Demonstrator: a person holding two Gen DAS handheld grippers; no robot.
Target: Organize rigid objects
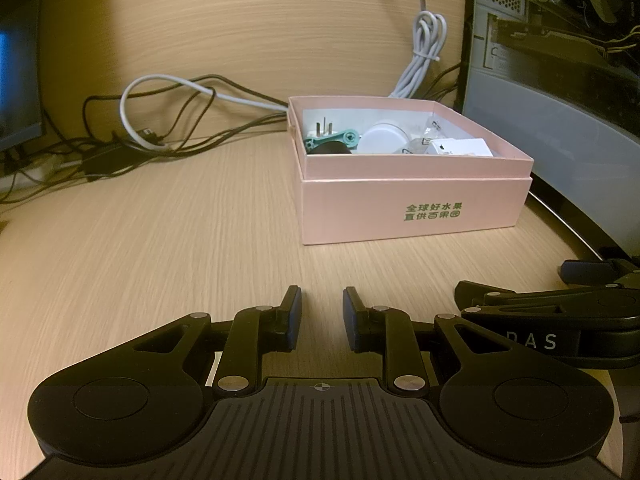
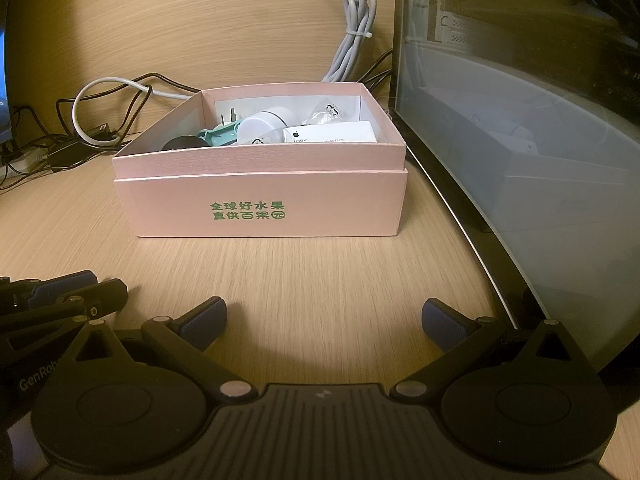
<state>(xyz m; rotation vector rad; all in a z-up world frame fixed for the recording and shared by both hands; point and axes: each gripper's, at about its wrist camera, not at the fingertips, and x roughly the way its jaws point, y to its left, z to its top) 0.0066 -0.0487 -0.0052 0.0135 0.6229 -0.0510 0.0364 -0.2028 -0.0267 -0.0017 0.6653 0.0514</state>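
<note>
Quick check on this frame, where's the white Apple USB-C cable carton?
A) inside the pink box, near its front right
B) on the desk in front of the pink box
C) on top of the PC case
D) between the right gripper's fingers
A: the white carton lies inside the pink box, behind its front wall toward the right, beside the white round object.

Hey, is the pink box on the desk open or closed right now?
Open. The pink box has no lid on top, and its contents, including a white carton, show inside.
</note>
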